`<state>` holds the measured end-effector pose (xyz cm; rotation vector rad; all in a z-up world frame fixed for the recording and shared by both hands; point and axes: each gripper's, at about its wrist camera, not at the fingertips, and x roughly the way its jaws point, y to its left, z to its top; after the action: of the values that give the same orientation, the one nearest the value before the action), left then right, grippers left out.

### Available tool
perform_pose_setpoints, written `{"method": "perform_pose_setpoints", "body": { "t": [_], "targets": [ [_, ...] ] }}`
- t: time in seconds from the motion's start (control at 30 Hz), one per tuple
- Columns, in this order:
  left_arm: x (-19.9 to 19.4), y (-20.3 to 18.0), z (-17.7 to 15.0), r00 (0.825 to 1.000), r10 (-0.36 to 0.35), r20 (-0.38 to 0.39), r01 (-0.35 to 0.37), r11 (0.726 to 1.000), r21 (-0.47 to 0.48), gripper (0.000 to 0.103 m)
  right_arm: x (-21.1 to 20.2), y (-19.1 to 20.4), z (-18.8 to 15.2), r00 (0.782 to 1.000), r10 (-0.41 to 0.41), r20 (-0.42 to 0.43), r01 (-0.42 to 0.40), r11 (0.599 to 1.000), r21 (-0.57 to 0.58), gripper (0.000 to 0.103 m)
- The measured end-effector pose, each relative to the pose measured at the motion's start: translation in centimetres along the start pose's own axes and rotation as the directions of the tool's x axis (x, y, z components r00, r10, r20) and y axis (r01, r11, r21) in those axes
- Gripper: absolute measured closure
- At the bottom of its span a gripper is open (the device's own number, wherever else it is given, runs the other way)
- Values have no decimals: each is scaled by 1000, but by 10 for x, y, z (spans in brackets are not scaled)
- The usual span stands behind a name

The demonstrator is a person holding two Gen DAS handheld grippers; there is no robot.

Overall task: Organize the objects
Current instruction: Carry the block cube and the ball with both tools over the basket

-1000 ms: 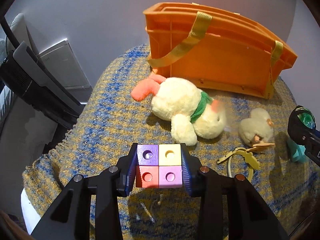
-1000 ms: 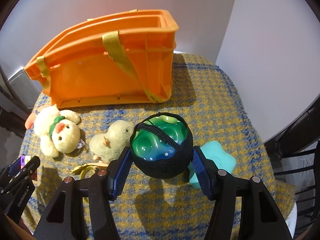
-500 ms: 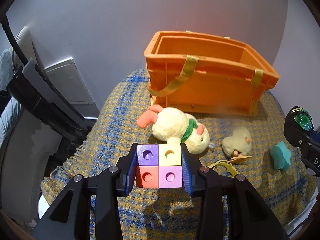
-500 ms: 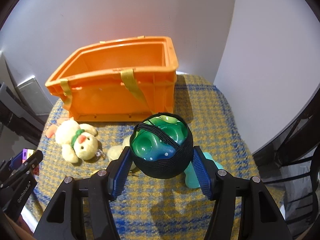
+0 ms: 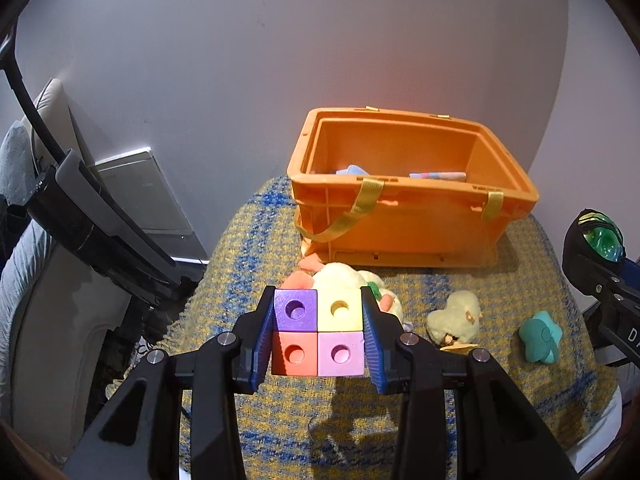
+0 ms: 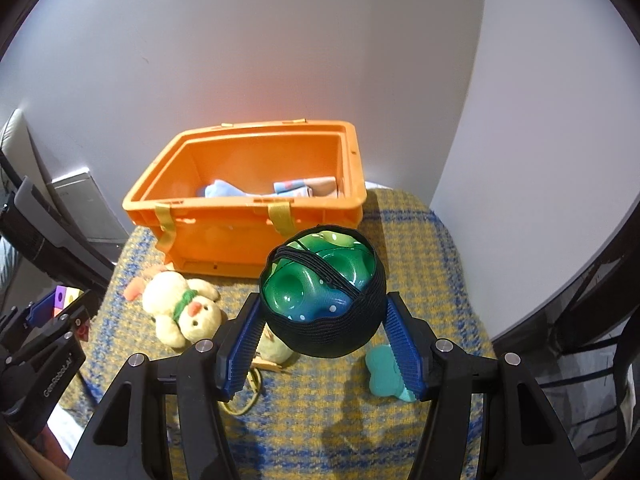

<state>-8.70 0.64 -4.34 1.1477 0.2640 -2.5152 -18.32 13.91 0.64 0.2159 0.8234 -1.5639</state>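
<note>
Orange crate (image 5: 404, 236) sits at the desk's (image 6: 420, 240) far edge (cloth items inside). Right tool (image 6: 322, 336) clamps the green ball (image 6: 320, 288) above the desk; left tool (image 5: 319, 334) grips the four-colour block (image 5: 318, 332).

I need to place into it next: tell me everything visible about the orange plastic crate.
The orange plastic crate stands upright and open-topped at the back of the yellow-and-blue woven cloth, near the grey wall. It is rectangular with a stepped rim and two yellow fabric straps hanging down its front. Inside lie a pale blue soft item and a folded striped cloth. Neither gripper touches it.
</note>
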Motion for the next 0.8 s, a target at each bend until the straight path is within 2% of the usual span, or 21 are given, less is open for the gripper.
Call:
{"method": "perform_pose_setpoints", "body": {
  "t": [0.47, 0.8],
  "targets": [
    [-11, -1, 51, 999, -24, 35, 23, 999, 25, 65, -9, 6, 49, 998, 43, 39, -43, 999, -22, 43],
    [-1, -2, 95, 998, -43, 52, 42, 999, 33, 65, 0, 14, 83, 996, 62, 58, -59, 997, -43, 43]
  ]
}}
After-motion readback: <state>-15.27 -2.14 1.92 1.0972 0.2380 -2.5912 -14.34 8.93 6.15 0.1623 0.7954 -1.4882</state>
